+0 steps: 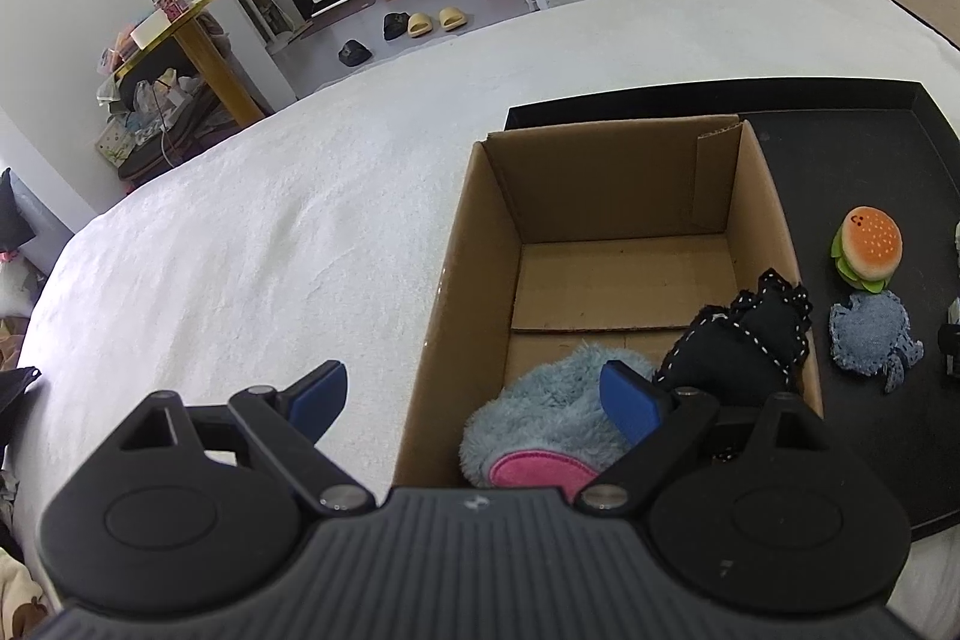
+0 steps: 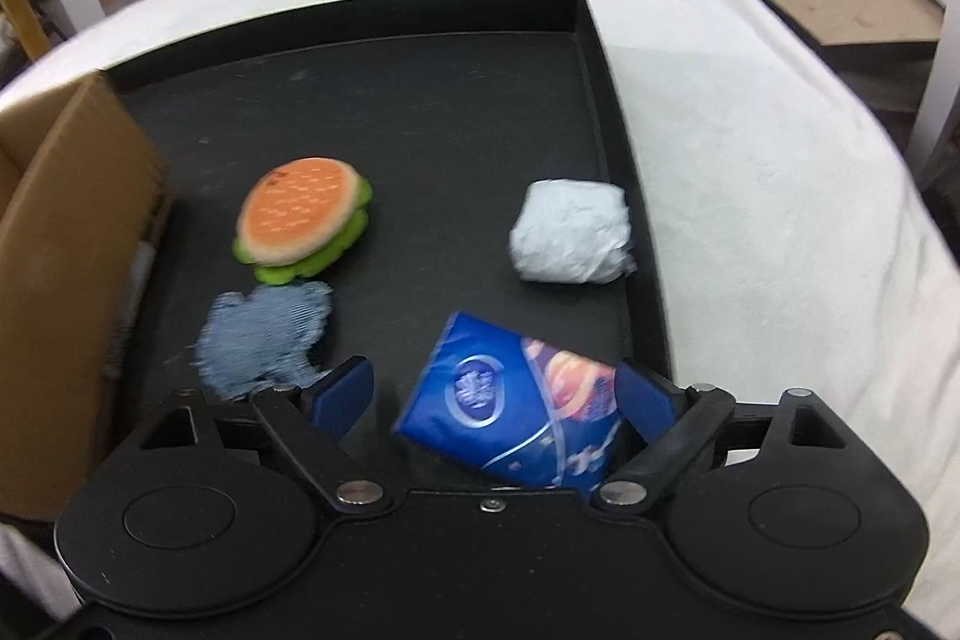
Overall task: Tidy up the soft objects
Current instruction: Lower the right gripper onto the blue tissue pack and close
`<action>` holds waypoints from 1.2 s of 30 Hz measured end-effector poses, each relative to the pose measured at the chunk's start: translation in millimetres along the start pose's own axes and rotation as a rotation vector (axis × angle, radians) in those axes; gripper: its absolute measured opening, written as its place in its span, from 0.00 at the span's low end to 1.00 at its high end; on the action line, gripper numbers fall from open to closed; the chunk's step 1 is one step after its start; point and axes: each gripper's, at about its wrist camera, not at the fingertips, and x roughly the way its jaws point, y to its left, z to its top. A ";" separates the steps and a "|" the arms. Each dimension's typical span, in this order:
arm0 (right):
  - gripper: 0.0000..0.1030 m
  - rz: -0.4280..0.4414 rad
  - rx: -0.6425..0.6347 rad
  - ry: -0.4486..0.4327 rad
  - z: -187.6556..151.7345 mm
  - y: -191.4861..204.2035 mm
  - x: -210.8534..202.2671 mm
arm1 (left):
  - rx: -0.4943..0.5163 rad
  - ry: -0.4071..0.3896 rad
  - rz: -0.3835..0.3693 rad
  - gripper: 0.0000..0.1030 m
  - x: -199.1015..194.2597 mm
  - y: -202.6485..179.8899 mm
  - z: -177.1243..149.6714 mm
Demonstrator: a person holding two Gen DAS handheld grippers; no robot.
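The cardboard box (image 1: pixel 624 196) is plain brown, the tray (image 2: pixel 420 100) black. Inside the box, a fuzzy pale-blue plush (image 1: pixel 540 418) with a pink patch, beside black cloth (image 1: pixel 738 340) (white stitching along its edges). Orange-bunned burger toy (image 2: pixel 303 217), green-frilled; faded denim-blue toy (image 2: pixel 264 334); dark blue packet (image 2: pixel 516 409).
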 end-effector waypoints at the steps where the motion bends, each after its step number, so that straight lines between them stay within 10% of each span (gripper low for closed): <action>1: 0.85 -0.005 0.006 0.004 -0.1 -1.2 0.9 | 0.002 -0.002 -0.002 0.88 -0.4 -0.3 0.3; 12: 0.84 0.030 0.154 0.055 -8.3 -18.5 -3.6 | -0.004 0.001 -0.021 0.88 -1.0 1.4 -2.5; 36: 0.70 0.014 0.000 -0.016 -7.2 2.2 -7.3 | -0.045 0.000 -0.037 0.88 3.9 14.5 -8.1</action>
